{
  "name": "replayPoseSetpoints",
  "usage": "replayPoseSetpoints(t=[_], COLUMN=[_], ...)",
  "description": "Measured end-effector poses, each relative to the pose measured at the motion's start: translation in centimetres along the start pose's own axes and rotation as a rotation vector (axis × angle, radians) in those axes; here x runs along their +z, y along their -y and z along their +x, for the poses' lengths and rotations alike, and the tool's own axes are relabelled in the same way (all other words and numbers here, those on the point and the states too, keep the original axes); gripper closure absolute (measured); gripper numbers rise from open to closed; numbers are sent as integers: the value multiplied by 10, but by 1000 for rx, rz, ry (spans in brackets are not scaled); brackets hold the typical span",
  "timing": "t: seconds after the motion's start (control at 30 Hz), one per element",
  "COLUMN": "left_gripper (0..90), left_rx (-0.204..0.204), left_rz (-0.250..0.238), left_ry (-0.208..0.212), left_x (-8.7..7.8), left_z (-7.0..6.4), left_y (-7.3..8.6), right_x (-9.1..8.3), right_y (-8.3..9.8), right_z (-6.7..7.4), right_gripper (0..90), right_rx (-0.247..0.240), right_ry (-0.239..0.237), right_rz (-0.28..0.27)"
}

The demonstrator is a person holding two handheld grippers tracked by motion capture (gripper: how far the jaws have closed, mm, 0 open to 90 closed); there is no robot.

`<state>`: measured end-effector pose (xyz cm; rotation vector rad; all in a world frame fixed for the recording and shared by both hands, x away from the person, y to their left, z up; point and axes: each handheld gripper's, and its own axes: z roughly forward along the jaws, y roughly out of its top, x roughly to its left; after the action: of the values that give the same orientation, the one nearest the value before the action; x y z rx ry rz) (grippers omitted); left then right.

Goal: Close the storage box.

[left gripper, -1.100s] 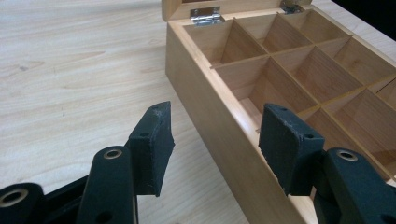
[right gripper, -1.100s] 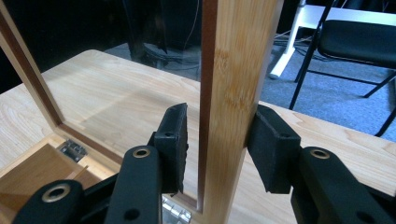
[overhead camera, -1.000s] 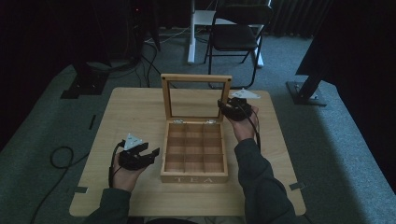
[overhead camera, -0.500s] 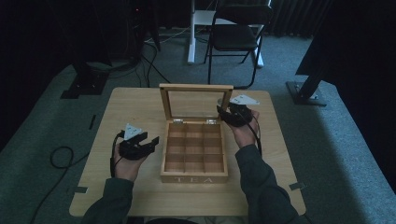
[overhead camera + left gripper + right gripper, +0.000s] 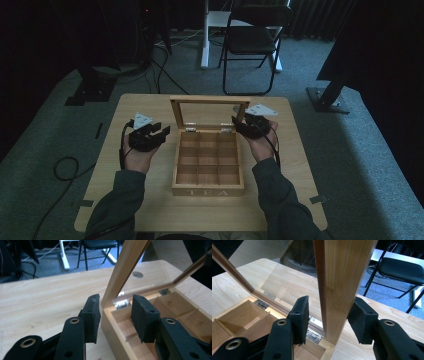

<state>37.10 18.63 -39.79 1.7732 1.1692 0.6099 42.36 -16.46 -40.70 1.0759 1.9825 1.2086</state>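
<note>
Nearest me, my two sleeved forearms came up from the table's (image 5: pixel 150 210) front edge, one on each side of the wooden tea box (image 5: pixel 208 170). The box sat at the middle of the tabletop with TEA lettered on its front wall, and its inner dividers split it into small square compartments, all of which looked bare wood.

My left gripper (image 5: pixel 161 133) was in my left hand (image 5: pixel 136 154), just beside the box's left wall near the back corner. In the left gripper view its jaws stood apart and released, with nothing between the pads (image 5: pixel 91 315); one jaw was over the table outside the box, the other over the box's rear corner compartment, close to a small metal hinge (image 5: pixel 121 303).

My right gripper (image 5: pixel 236 123) was in my right hand (image 5: pixel 260 145) at the box's back right corner. In the right gripper view its jaws straddled the right upright of the lid (image 5: pixel 342 277), which stood open and roughly upright on its hinges. The jaws were spread, and I could see a gap between each pad and the wood, so it was not clenched on the frame.

Through the lid's clear pane the tabletop showed behind. Beyond the table, on the grey carpet, stood a black folding chair (image 5: pixel 252 40) and, to the left, dark stands with cables (image 5: pixel 155 60).
</note>
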Motion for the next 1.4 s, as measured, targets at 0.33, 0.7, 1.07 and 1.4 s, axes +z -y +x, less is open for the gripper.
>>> replayPoseSetpoints(t=[0.33,0.7,1.07,1.4], left_gripper=[628,628,630,638], left_rx=[18,0,-17,-16], left_rz=[-38,-49,-48,-49], left_ry=[2,12,41,48], left_x=[1,-2,-3,-6], left_z=[-6,-7,-5,-6], left_y=[-23,-27,-24,-21], right_x=[-4,-7,-9,-26], right_y=[3,6,8,20], right_z=[3,5,7,5], right_gripper=[510,499,515,512], right_rx=[-10,-12,-15,-16], right_ry=[-2,-5,-1,5], right_rz=[-2,-8,-1,13])
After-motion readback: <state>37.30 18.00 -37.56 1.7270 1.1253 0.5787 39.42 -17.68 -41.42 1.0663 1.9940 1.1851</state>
